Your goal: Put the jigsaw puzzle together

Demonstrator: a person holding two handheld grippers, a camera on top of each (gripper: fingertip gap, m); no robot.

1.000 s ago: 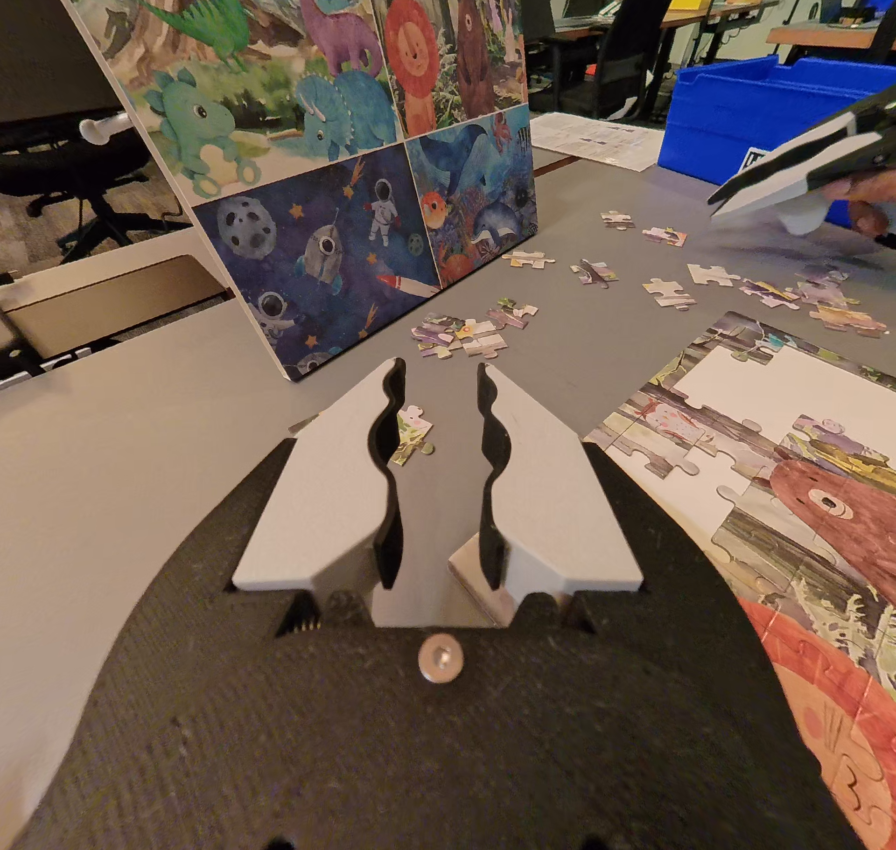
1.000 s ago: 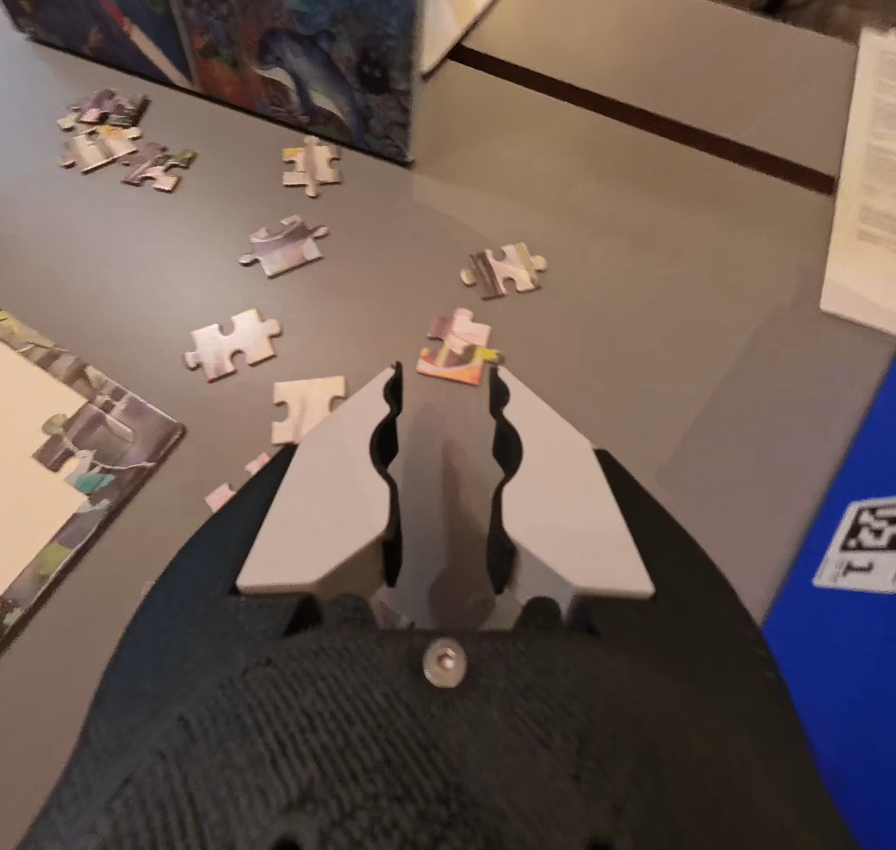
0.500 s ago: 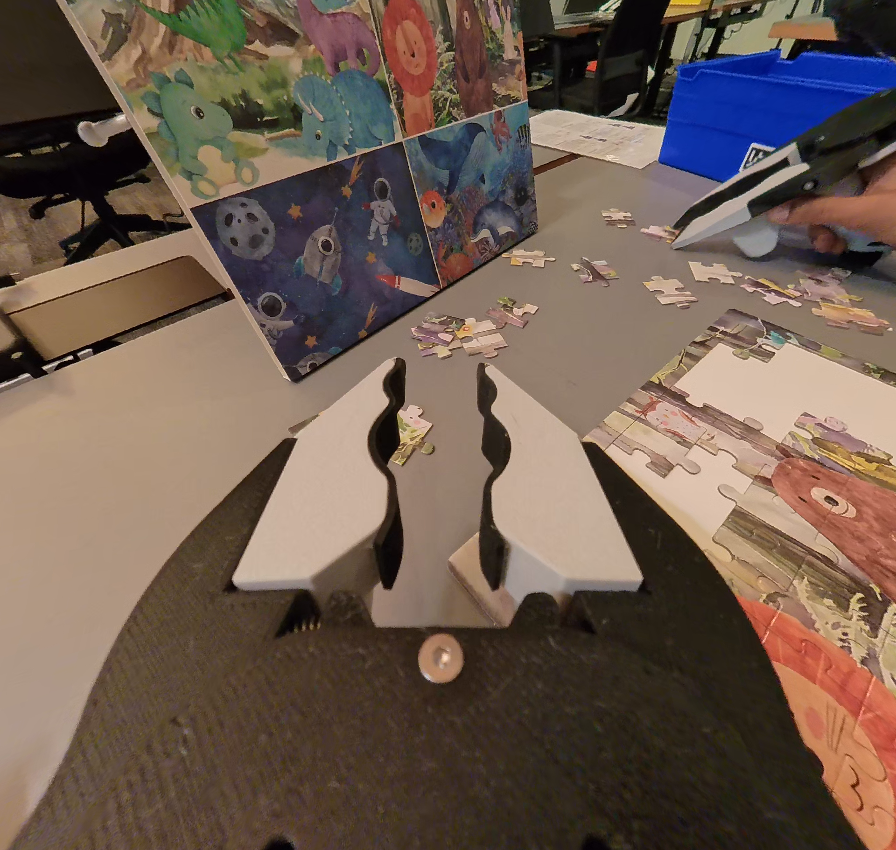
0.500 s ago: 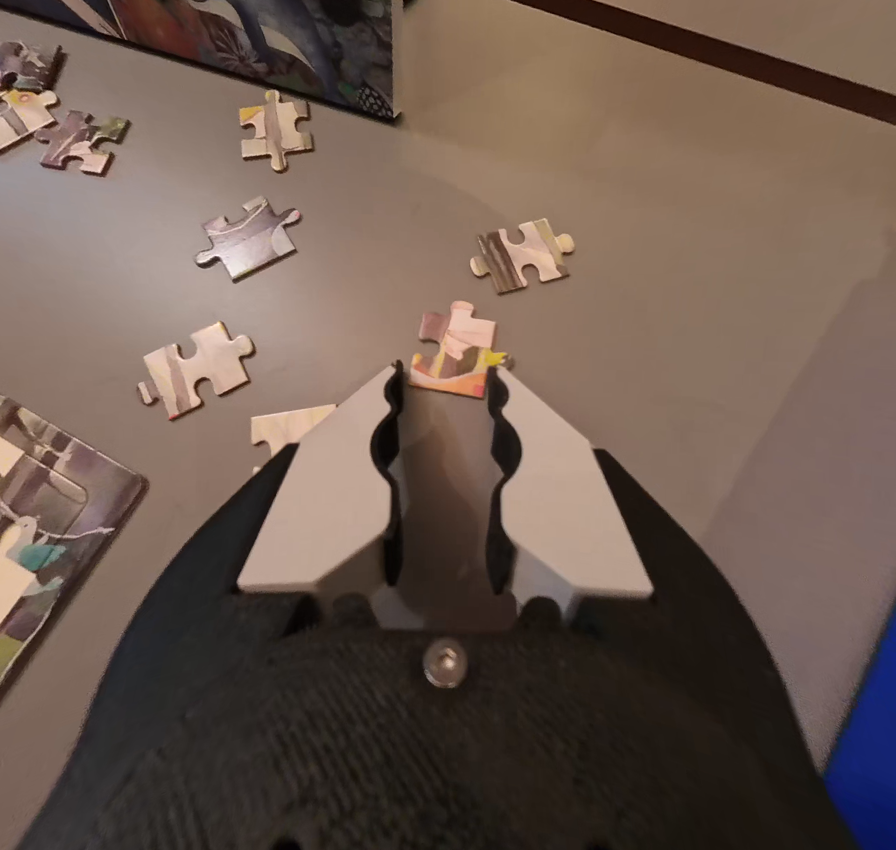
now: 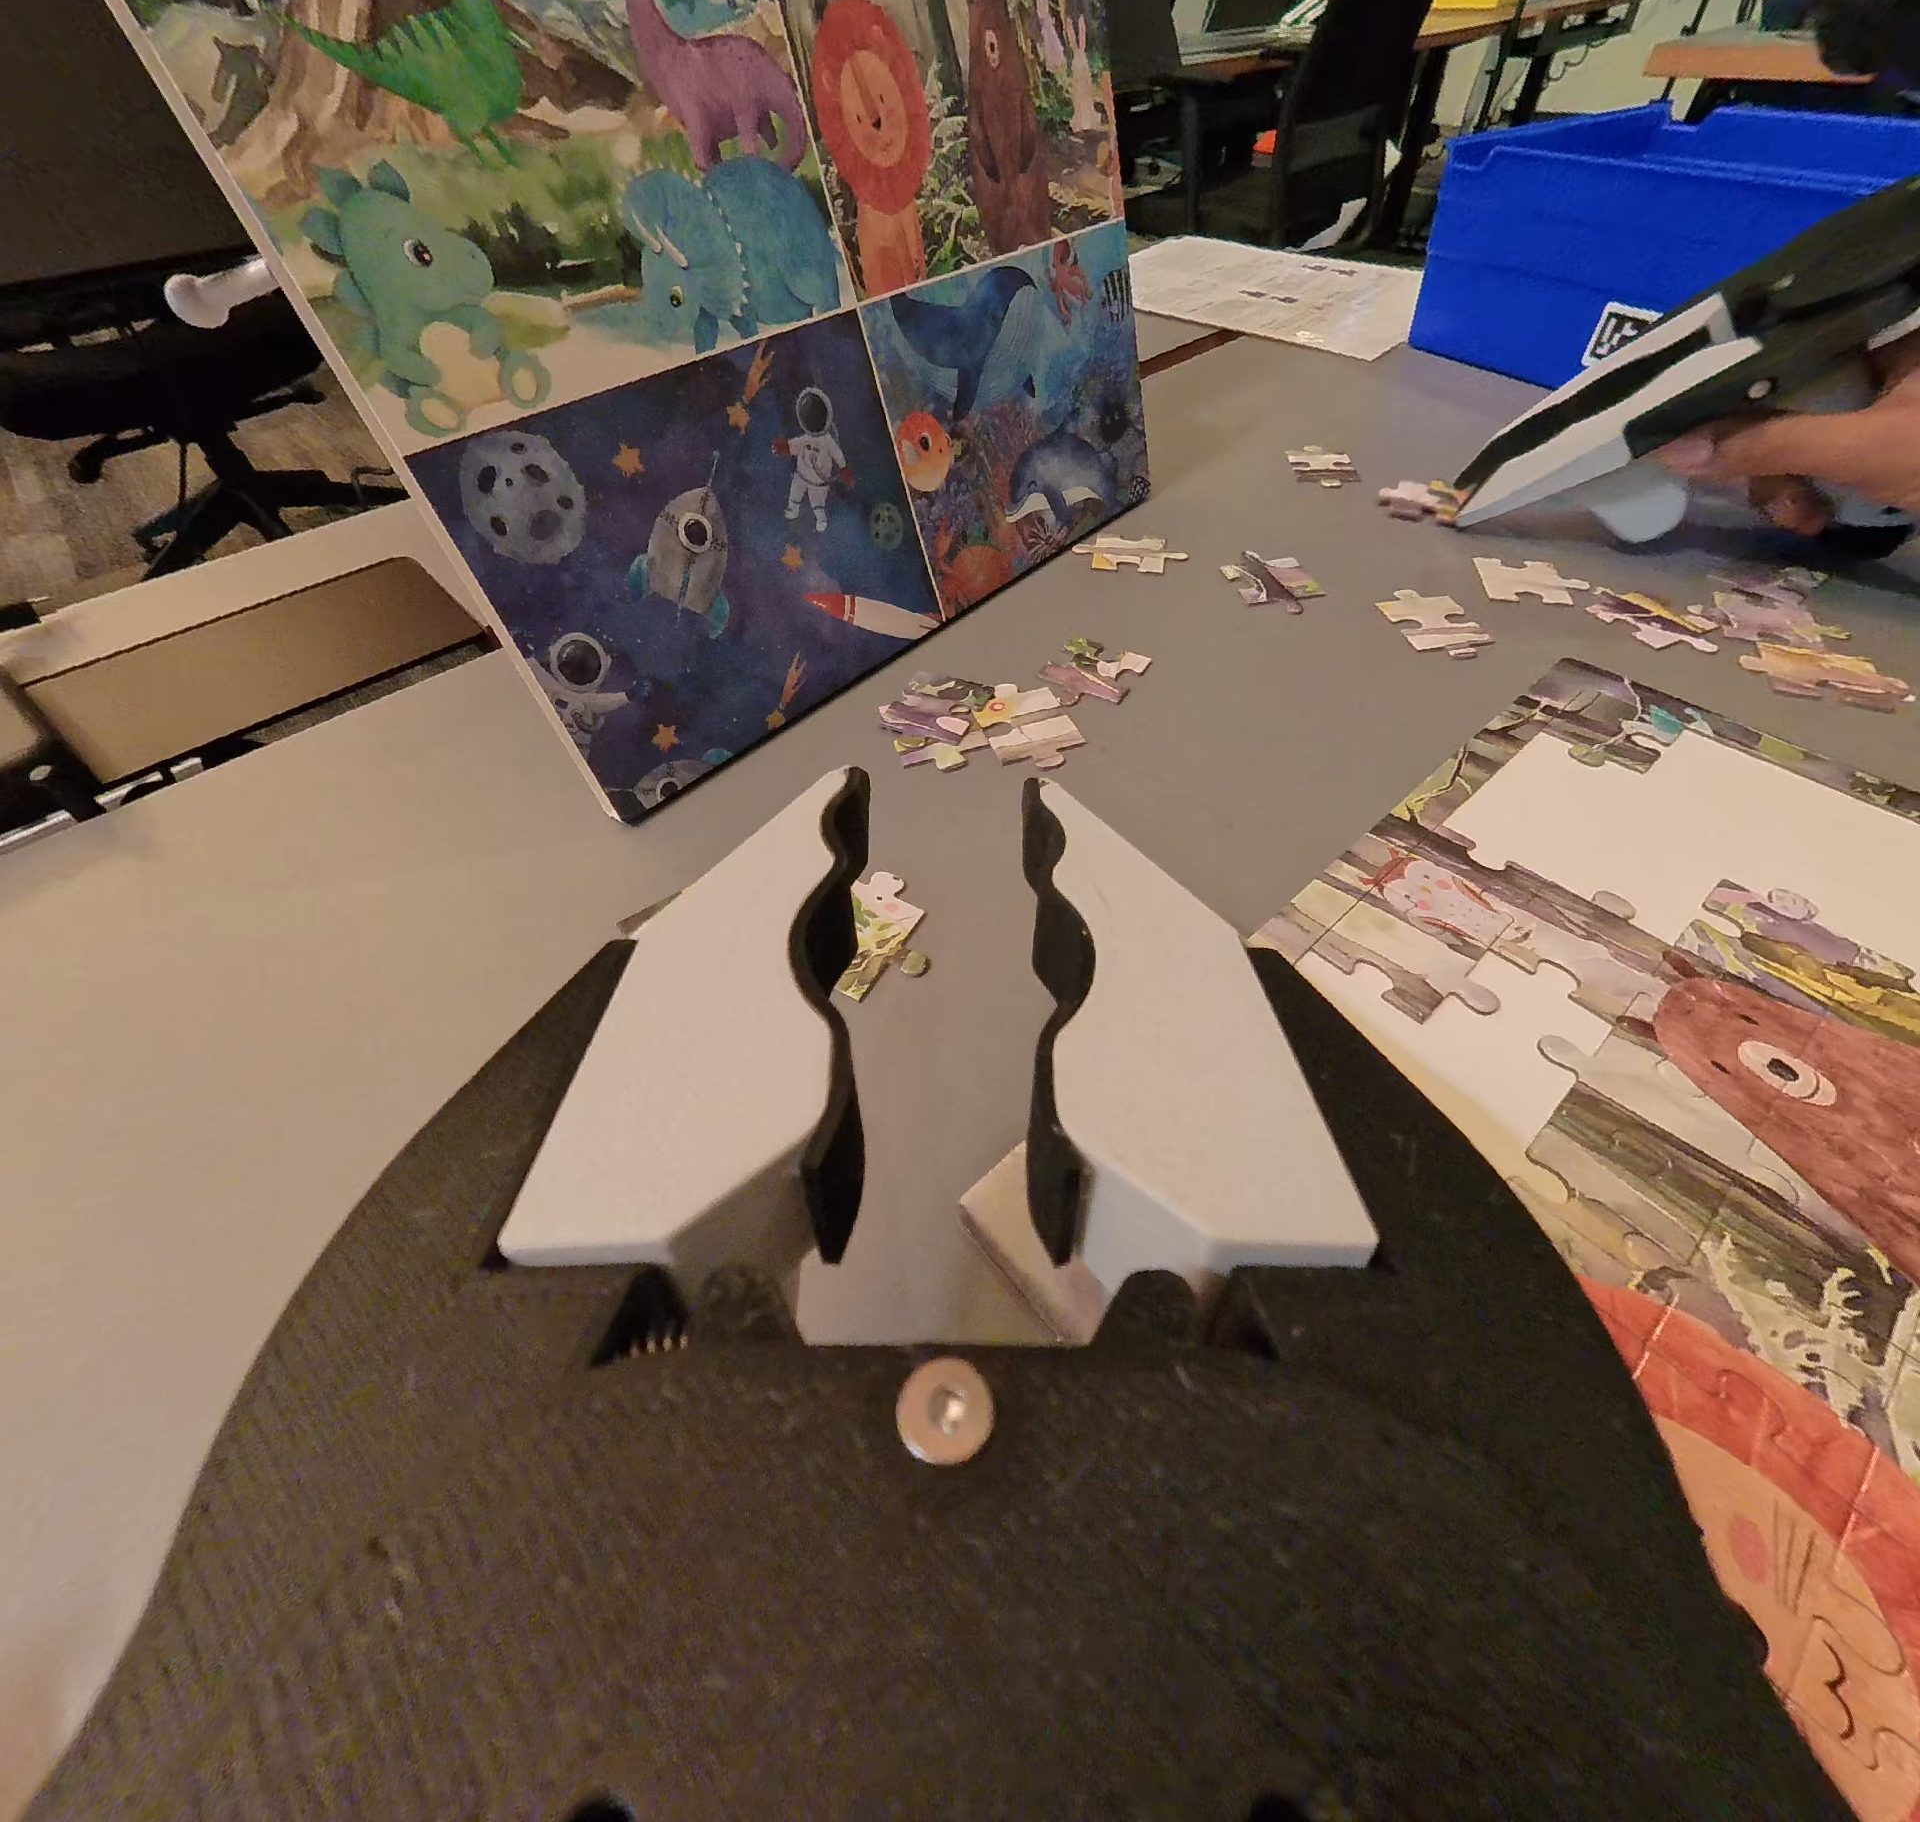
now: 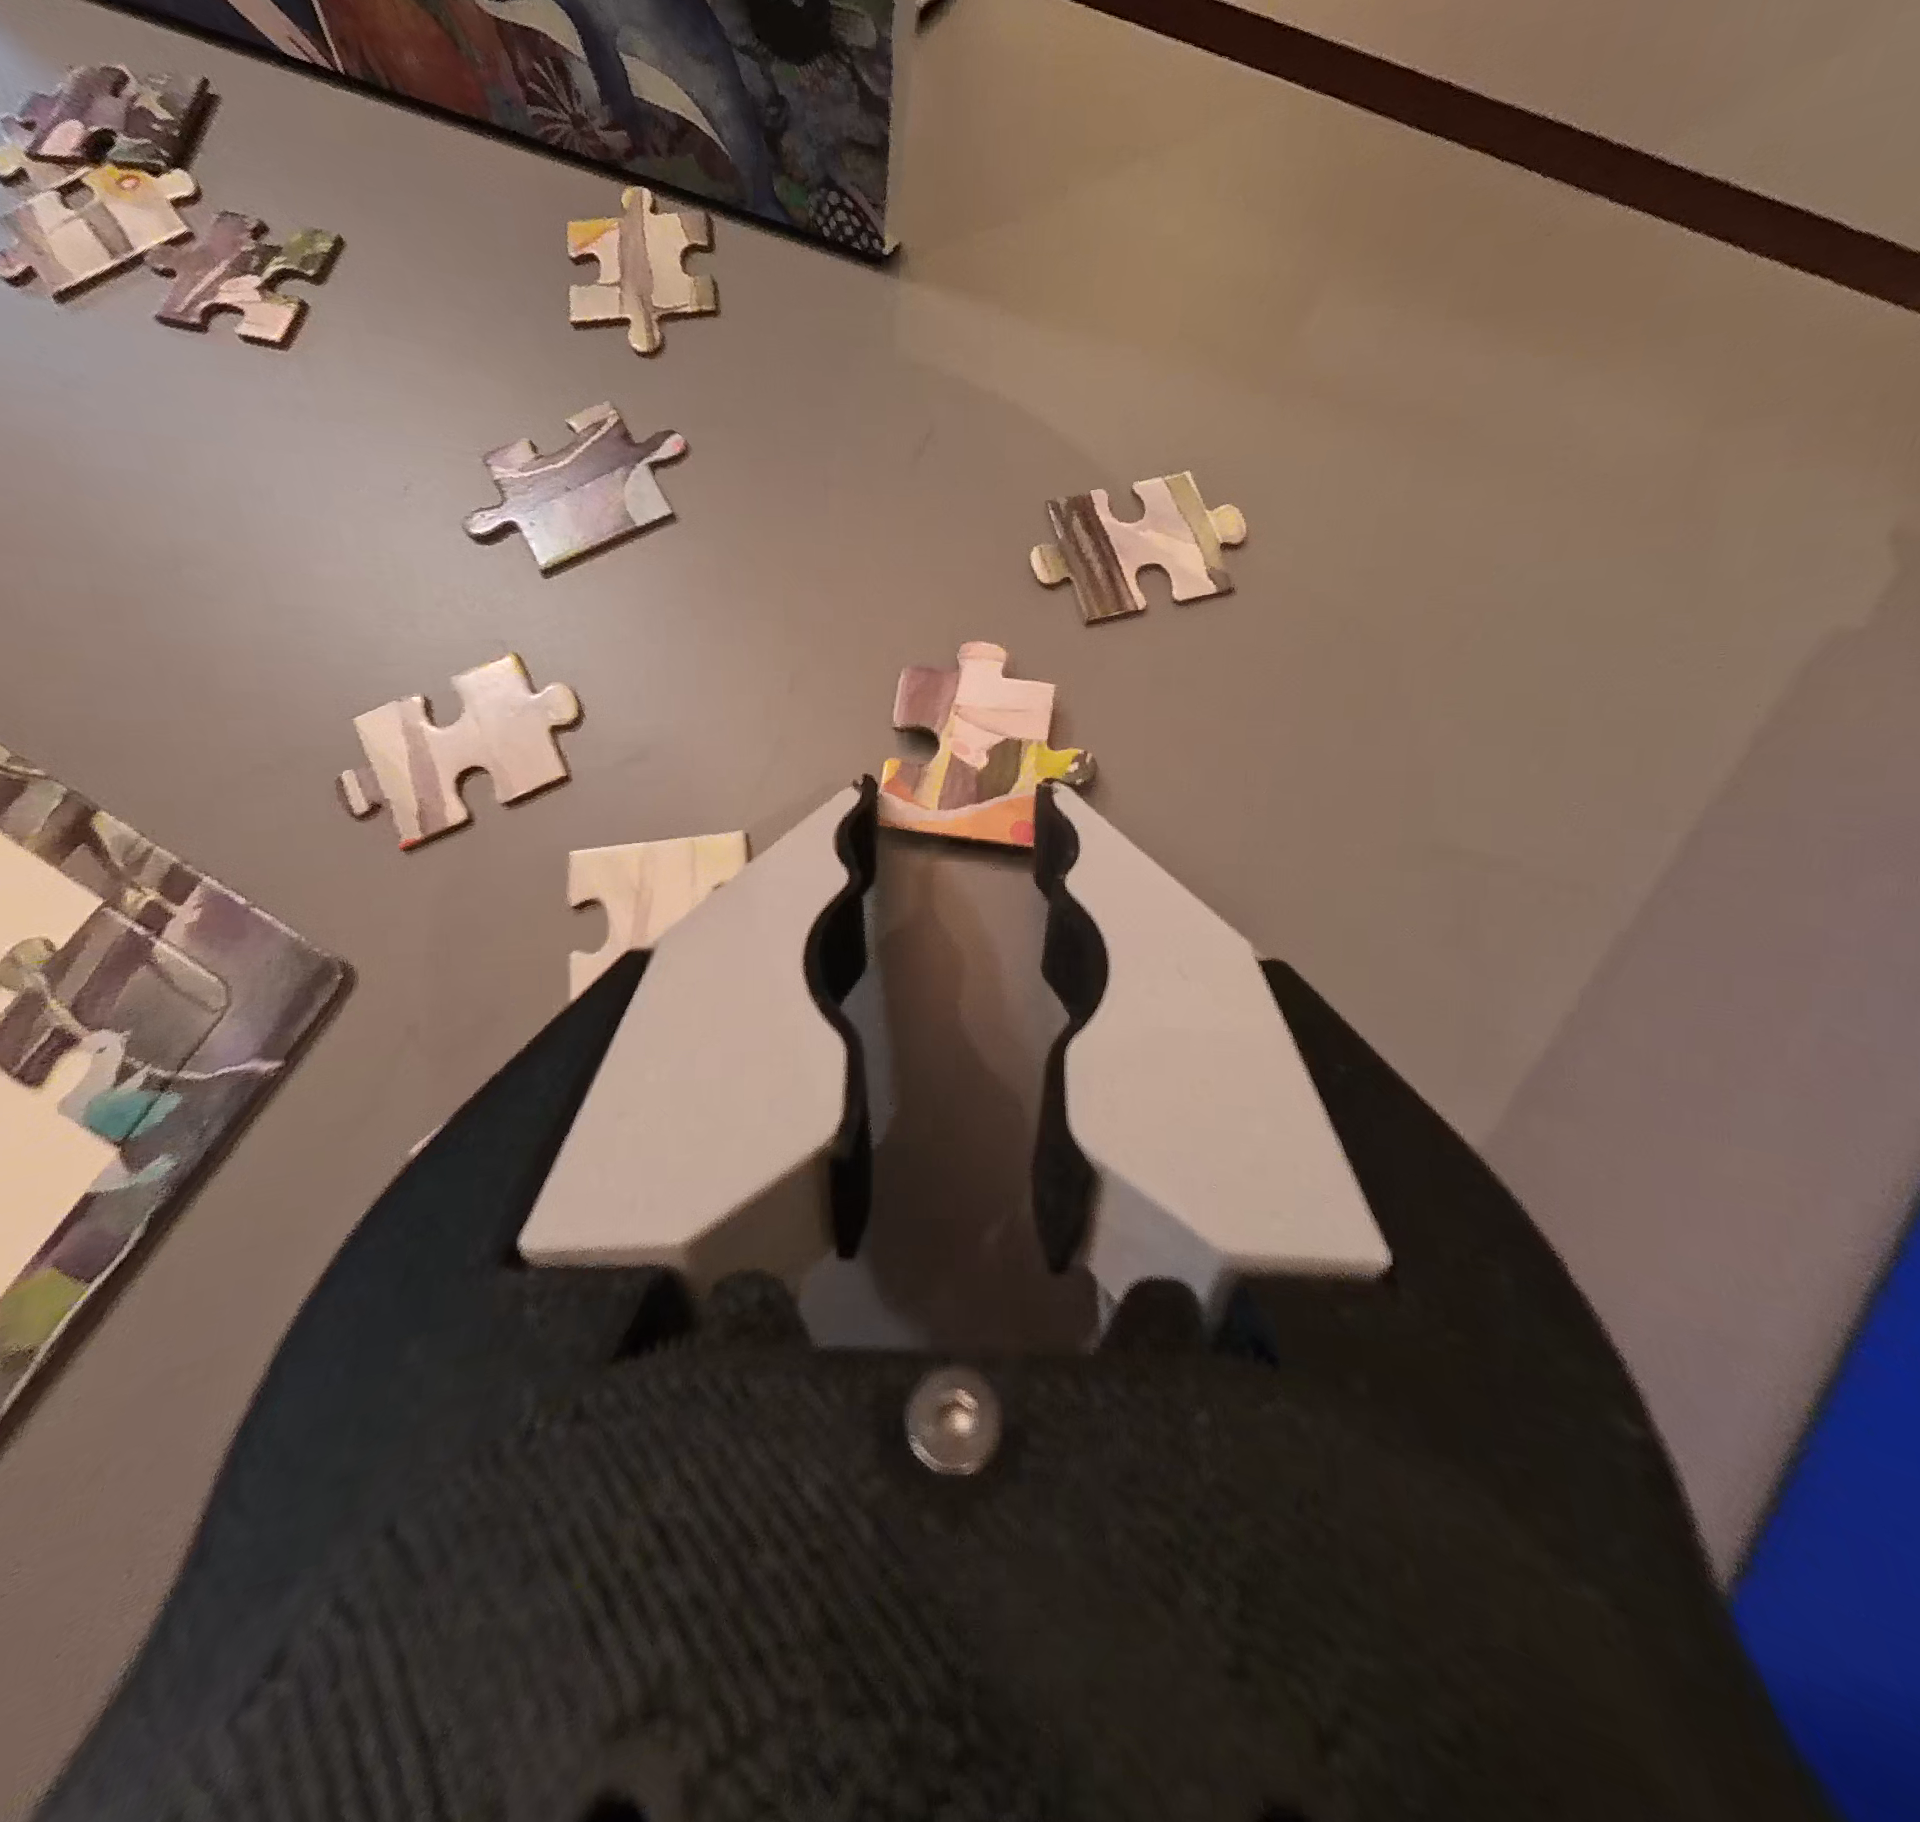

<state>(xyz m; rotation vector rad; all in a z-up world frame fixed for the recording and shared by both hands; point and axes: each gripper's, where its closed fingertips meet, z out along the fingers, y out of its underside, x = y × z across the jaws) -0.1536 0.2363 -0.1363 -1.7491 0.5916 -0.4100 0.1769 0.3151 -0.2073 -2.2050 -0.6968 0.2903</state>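
Left gripper spread over grey table, small green piece between its fingers, half-built jigsaw puzzle to its right, right gripper spread, tips bracketing orange-and-lilac piece, loose pieces left of it

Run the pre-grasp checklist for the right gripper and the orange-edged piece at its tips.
1. Right gripper jaws open: ok.
2. Orange-edged piece lined up between the tips: ok.
3. Piece flat on the table, not overlapping its neighbour, the striped piece: ok.
4. Tips down at table level: ok.
5. Piece edges actually inside the jaws: cannot tell.
6. Left gripper open and empty, away from the pick: ok.
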